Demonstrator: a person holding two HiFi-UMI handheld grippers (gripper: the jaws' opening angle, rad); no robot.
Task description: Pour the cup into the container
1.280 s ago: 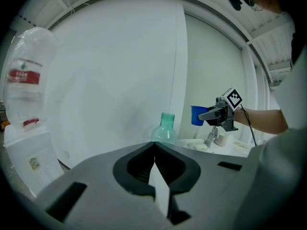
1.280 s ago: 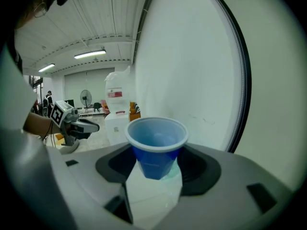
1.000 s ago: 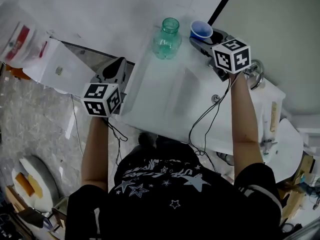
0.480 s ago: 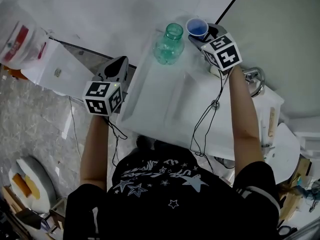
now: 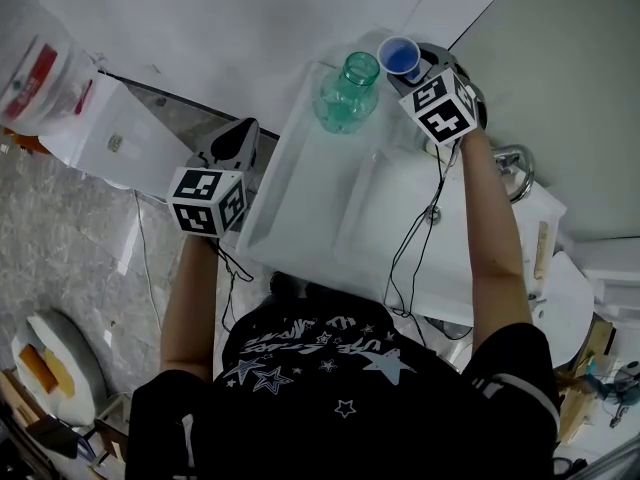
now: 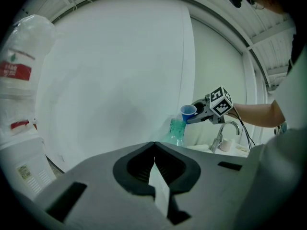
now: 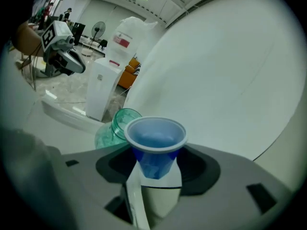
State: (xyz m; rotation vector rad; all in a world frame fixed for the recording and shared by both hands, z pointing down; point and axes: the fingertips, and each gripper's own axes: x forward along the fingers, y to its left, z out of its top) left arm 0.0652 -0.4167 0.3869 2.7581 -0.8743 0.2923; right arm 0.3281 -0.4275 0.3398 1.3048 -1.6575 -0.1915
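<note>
The blue cup (image 5: 400, 55) now sits just beside the mouth of the green jar (image 5: 348, 93), at the jar's 2 o'clock in the head view. A second ago a clear gap lay between them, and the jar has drifted toward 1 o'clock in that view. The marker cube on your right gripper (image 5: 408, 66) has also rolled since then, so its faces show at a different angle. The cup's mouth faces up and its inside looks blue; you cannot tell whether it holds liquid. The jar stands uncapped on the back corner of the white sink (image 5: 300, 203), and its contents cannot be made out through the tinted glass. In the right gripper view, your right gripper's jaws are clamped on the lower wall of the cup, standing partly apart around it. Your left gripper (image 5: 232, 140) hangs at the jar's 8 o'clock, well apart, over the sink's left edge; its jaws are together with nothing between them.
</note>
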